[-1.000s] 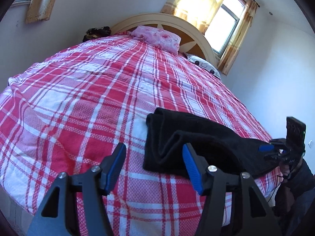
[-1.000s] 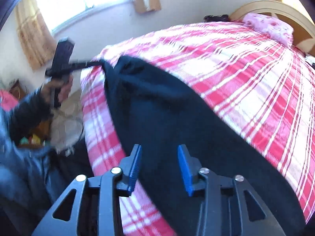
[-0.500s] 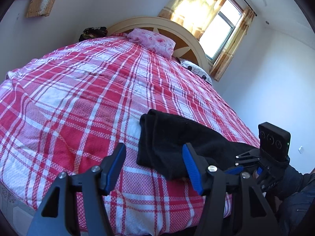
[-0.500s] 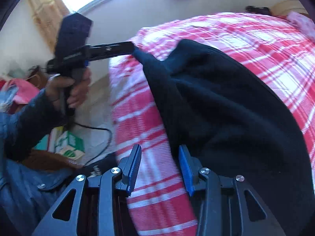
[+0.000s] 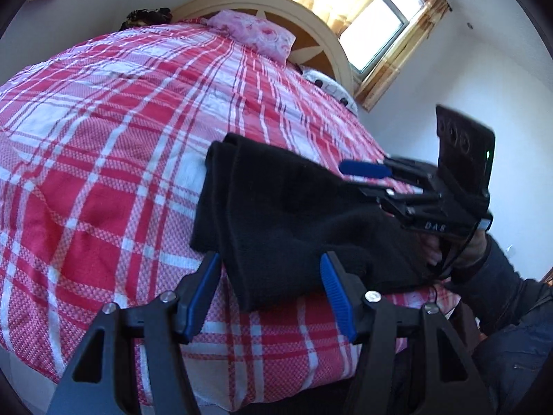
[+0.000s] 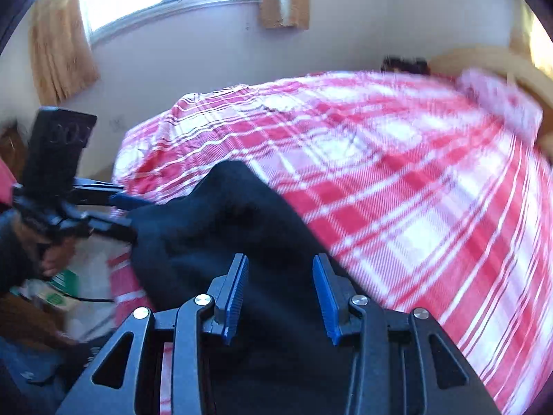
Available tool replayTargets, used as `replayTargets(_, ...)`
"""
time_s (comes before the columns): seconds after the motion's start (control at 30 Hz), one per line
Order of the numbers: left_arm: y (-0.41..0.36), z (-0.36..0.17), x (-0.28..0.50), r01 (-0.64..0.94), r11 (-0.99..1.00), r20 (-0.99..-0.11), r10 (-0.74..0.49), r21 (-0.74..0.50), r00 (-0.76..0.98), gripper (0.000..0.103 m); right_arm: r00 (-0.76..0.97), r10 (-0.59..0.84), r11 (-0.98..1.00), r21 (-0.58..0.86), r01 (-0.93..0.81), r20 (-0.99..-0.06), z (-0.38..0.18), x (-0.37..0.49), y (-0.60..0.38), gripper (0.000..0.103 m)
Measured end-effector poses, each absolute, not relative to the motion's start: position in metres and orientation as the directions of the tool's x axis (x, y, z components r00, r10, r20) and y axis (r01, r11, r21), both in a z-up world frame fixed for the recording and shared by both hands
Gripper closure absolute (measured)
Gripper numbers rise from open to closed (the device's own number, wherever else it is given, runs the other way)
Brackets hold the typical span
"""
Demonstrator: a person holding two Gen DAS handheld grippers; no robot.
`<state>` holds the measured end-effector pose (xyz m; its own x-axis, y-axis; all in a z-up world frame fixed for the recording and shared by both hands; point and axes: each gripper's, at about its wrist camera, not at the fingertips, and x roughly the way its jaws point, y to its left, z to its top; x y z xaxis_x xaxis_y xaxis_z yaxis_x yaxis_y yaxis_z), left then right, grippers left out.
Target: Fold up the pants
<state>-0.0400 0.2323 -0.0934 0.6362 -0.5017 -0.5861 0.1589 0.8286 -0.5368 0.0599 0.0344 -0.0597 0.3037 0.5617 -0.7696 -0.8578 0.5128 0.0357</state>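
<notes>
Both tongs spread, pinching nothing now. Black pants dropped in a folded bundle at lower centre, near the plaid bed's edge. Left gripper hovering over the near hem, right gripper let go above dark cloth; next fold looks ready.

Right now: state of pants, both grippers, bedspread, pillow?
pants: black, folded over, lying at the bed's near edge
left gripper: open, a pants corner lies between its fingers
right gripper: open, over the pants, gripping nothing
bedspread: spread flat, slightly wrinkled
pillow: lying at the headboard
</notes>
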Motion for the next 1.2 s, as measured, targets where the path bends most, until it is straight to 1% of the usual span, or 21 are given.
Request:
replayTargets(0.03, 0.231, -0.095, -0.039, 0.153, 0.834, -0.595, -0.494, -0.531, 0.634, 0.047, 0.305, 0.556, 0.499, 0.018, -0.866, -0.773, -0.062, 0.063, 0.041, 0.062)
replayTargets(0.1, 0.233, -0.095, -0.039, 0.140, 0.835, -0.592, -0.486, -0.532, 0.643, 0.067, 0.330, 0.527, 0.488, -0.039, -0.872, -0.784, -0.067, 0.066, 0.051, 0.062)
replayTargets(0.13, 0.235, -0.095, -0.039, 0.142, 0.833, -0.587, -0.487, -0.535, 0.647, 0.073, 0.354, 0.507, 0.481, -0.083, -0.873, -0.786, -0.071, 0.068, 0.057, 0.062)
replayTargets(0.17, 0.237, -0.095, -0.039, 0.142, 0.829, -0.583, -0.491, -0.541, 0.647, 0.082, 0.354, 0.499, 0.467, -0.098, -0.879, -0.791, -0.075, 0.070, 0.062, 0.062)
replayTargets(0.23, 0.239, -0.098, -0.037, 0.133, 0.828, -0.589, -0.491, -0.545, 0.642, 0.085, 0.312, 0.502, 0.445, -0.069, -0.893, -0.807, -0.081, 0.074, 0.067, 0.063)
replayTargets(0.27, 0.240, -0.099, -0.036, 0.131, 0.824, -0.588, -0.495, -0.551, 0.640, 0.087, 0.298, 0.496, 0.437, -0.062, -0.897, -0.816, -0.084, 0.074, 0.068, 0.068)
replayTargets(0.3, 0.240, -0.098, -0.036, 0.133, 0.822, -0.584, -0.496, -0.553, 0.643, 0.089, 0.280, 0.477, 0.420, -0.063, -0.905, -0.833, -0.090, 0.075, 0.073, 0.084)
replayTargets(0.33, 0.241, -0.097, -0.036, 0.134, 0.823, -0.579, -0.494, -0.553, 0.648, 0.089, 0.280, 0.473, 0.409, -0.073, -0.910, -0.835, -0.093, 0.072, 0.075, 0.089)
replayTargets(0.37, 0.242, -0.094, -0.037, 0.133, 0.822, -0.572, -0.491, -0.553, 0.657, 0.091, 0.285, 0.478, 0.407, -0.078, -0.910, -0.831, -0.093, 0.070, 0.075, 0.091)
replayTargets(0.5, 0.248, -0.084, -0.030, 0.136, 0.821, -0.538, -0.479, -0.555, 0.694, 0.091, 0.278, 0.524, 0.438, -0.025, -0.899, -0.805, -0.082, 0.073, 0.066, 0.093)
replayTargets(0.6, 0.250, -0.081, -0.019, 0.133, 0.835, -0.536, -0.457, -0.535, 0.710, 0.091, 0.302, 0.552, 0.514, 0.032, -0.857, -0.777, -0.071, 0.091, 0.052, 0.093)
replayTargets(0.7, 0.249, -0.088, -0.008, 0.073, 0.895, -0.602, -0.355, -0.441, 0.716, 0.091, 0.273, 0.504, 0.556, 0.065, -0.829, -0.819, -0.088, 0.105, 0.054, 0.093)
replayTargets(0.73, 0.249, -0.092, -0.005, 0.054, 0.906, -0.629, -0.334, -0.420, 0.702, 0.091, 0.264, 0.479, 0.562, 0.062, -0.825, -0.837, -0.099, 0.107, 0.057, 0.091)
replayTargets(0.8, 0.252, -0.098, -0.005, 0.019, 0.911, -0.661, -0.312, -0.411, 0.683, 0.091, 0.297, 0.483, 0.567, 0.036, -0.823, -0.824, -0.105, 0.104, 0.057, 0.088)
replayTargets(0.87, 0.256, -0.093, -0.014, 0.020, 0.908, -0.641, -0.311, -0.418, 0.702, 0.091, 0.320, 0.485, 0.561, 0.008, -0.827, -0.814, -0.102, 0.098, 0.055, 0.081)
replayTargets(0.9, 0.257, -0.089, -0.018, 0.018, 0.910, -0.630, -0.302, -0.415, 0.715, 0.091, 0.323, 0.482, 0.567, 0.009, -0.823, -0.815, -0.098, 0.099, 0.052, 0.068)
replayTargets(0.93, 0.257, -0.086, -0.020, 0.018, 0.910, -0.624, -0.298, -0.413, 0.722, 0.091, 0.324, 0.479, 0.582, 0.019, -0.813, -0.816, -0.094, 0.101, 0.046, 0.061)
replayTargets(1.0, 0.255, -0.078, -0.023, 0.023, 0.908, -0.610, -0.300, -0.419, 0.734, 0.090, 0.347, 0.491, 0.615, 0.036, -0.788, -0.799, -0.080, 0.106, 0.028, 0.061)
replayTargets(1.03, 0.252, -0.075, -0.022, 0.029, 0.907, -0.601, -0.303, -0.421, 0.740, 0.089, 0.357, 0.496, 0.626, 0.041, -0.779, -0.792, -0.074, 0.106, 0.019, 0.061)
replayTargets(1.13, 0.239, -0.063, -0.019, 0.074, 0.902, -0.563, -0.328, -0.425, 0.759, 0.074, 0.395, 0.507, 0.667, 0.058, -0.743, -0.766, -0.053, 0.101, -0.014, 0.061)
replayTargets(1.2, 0.227, -0.059, -0.015, 0.117, 0.896, -0.546, -0.360, -0.428, 0.756, 0.058, 0.378, 0.538, 0.664, 0.103, -0.740, -0.753, -0.044, 0.089, -0.033, 0.061)
